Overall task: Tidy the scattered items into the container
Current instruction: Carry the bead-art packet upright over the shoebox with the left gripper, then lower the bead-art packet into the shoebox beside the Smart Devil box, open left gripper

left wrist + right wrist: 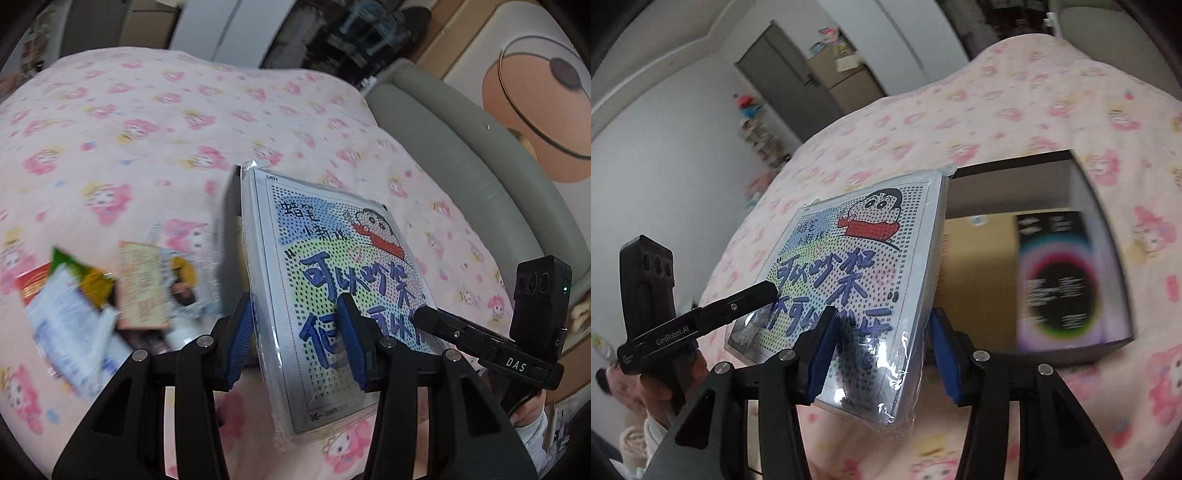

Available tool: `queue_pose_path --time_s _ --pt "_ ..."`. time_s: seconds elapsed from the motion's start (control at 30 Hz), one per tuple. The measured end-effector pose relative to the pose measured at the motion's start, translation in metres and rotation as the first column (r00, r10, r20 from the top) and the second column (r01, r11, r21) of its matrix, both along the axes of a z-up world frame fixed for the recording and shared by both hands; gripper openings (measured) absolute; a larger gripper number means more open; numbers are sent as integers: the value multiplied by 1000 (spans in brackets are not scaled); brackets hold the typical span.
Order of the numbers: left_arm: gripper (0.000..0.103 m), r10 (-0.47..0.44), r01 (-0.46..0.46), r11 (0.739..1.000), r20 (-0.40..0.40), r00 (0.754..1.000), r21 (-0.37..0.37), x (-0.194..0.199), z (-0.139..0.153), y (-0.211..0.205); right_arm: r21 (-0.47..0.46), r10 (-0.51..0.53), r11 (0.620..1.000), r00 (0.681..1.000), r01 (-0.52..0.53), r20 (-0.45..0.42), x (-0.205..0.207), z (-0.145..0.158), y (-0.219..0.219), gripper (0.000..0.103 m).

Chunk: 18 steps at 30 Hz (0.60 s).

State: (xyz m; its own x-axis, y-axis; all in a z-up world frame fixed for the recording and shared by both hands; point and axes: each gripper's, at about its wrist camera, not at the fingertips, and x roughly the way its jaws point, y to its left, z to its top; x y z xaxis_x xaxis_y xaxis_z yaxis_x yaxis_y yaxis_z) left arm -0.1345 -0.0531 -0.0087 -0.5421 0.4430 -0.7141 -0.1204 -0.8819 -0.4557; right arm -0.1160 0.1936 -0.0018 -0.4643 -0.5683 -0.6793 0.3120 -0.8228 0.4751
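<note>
The flat wrapped packet (pixel 871 280) fills the space between both tongs and hides the near left edge of the open box (pixel 1082 206), which lies just beside it. The box's mouth is unobstructed from above, though a dark printed box (pixel 1056 273) takes up its right half. A heap of loose packets (pixel 99 295) crowds the bed (pixel 147 129) to the left; beyond, the pink bedspread lies bare.

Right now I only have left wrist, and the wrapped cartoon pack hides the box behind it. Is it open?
Observer: Yes. The dark box is open-topped, right beside the wrapped cartoon pack.
Operator: Anything inside?
Observer: One black carton with a rainbow ring, on its right side; brown floor elsewhere.
Operator: Right gripper's hold?
Observer: The right gripper clamps the pack's near edge, one blue pad on the printed face.
</note>
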Motion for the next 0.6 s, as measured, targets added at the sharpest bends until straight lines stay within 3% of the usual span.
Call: queue_pose_path --time_s 0.2,0.33,0.6 --pt "45 -15 24 997 125 992 -69 -49 -41 37 84 -42 996 994 34 100 -49 -40 32 45" --pt "45 14 4 996 196 980 -87 -65 -59 37 76 -37 997 984 24 172 -72 -64 33 45" --pt "44 8 54 965 235 972 -256 -74 -71 57 187 -12 982 968 -36 249 -96 -97 8 45"
